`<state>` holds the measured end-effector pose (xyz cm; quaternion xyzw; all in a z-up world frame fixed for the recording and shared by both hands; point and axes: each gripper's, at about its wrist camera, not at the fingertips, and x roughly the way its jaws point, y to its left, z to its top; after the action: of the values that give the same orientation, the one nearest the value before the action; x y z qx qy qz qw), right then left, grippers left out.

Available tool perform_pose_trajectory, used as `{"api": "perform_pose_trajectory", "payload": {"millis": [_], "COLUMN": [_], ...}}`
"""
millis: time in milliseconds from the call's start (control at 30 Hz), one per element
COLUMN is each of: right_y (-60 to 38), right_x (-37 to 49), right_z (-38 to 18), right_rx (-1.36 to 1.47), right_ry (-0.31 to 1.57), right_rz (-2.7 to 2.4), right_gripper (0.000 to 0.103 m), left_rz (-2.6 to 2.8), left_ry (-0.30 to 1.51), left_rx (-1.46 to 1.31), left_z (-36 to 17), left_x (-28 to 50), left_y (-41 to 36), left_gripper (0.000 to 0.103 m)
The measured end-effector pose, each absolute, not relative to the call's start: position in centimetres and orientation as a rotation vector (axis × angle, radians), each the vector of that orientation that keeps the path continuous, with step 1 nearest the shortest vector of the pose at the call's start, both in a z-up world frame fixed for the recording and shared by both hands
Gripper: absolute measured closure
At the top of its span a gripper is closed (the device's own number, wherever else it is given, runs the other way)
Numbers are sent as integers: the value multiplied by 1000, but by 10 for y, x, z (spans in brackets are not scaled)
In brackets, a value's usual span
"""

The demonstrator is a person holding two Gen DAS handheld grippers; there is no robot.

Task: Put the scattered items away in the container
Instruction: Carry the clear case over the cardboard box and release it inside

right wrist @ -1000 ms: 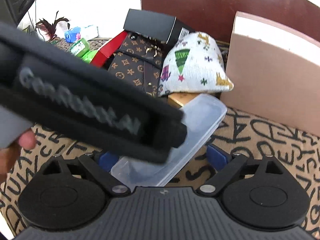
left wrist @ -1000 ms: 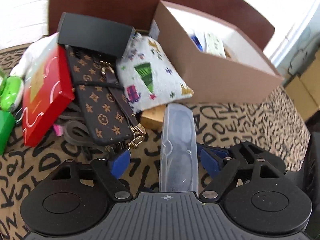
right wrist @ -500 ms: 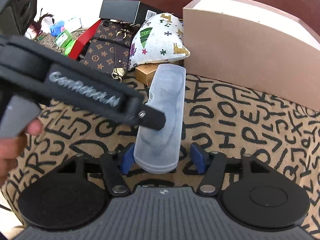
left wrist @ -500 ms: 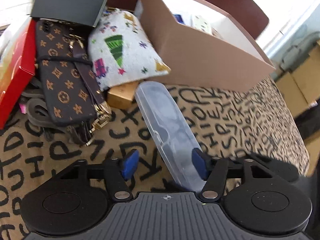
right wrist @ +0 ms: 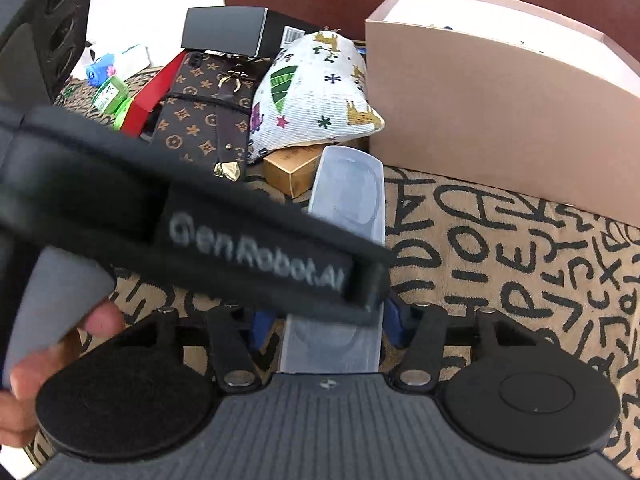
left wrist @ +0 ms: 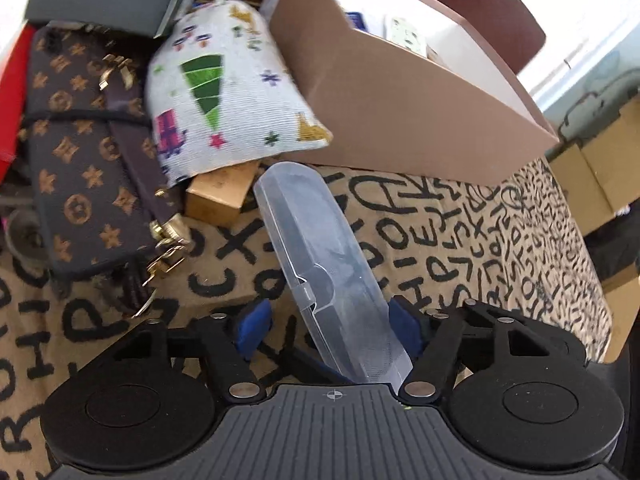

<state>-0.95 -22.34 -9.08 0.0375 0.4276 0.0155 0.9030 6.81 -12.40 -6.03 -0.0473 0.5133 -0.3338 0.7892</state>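
Clear frosted plastic, the long narrow case (left wrist: 320, 248) lies on the tan rug with black letters (left wrist: 460, 240), near end between both tools' blue pads. The left gripper (left wrist: 326, 330) is closing, half open; one pad sits against the case, the other stands apart. The right gripper (right wrist: 328, 330) is closing too, though contact is hidden. Just beyond lie a small gold box (left wrist: 218, 196), a white printed fabric pouch (left wrist: 224, 100) and the open tan cardboard box (left wrist: 400, 112).

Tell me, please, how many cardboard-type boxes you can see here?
3: the large open tan box at right, a black box behind the pile, a small gold box under the pouch. Others may be hidden.
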Motion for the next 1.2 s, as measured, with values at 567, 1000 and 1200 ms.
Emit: {"api": "perform_pose_trajectory", "payload": {"millis": [567, 1000, 1200], "right_y": [-258, -355, -400], "right_x": [-57, 7, 48], "right_z": [-6, 65, 58], "right_rx": [100, 84, 90], "right_ry": [655, 495, 517], "right_rz": [-36, -122, -155], "right_gripper": [50, 50, 50], "left_rz": [-806, -918, -965], "left_ry": [921, 760, 802], "left_rx": [-82, -64, -110], "left_z": [40, 118, 101], "left_x": [25, 104, 158], "left_y": [-155, -262, -313], "left_gripper": [51, 46, 40]}}
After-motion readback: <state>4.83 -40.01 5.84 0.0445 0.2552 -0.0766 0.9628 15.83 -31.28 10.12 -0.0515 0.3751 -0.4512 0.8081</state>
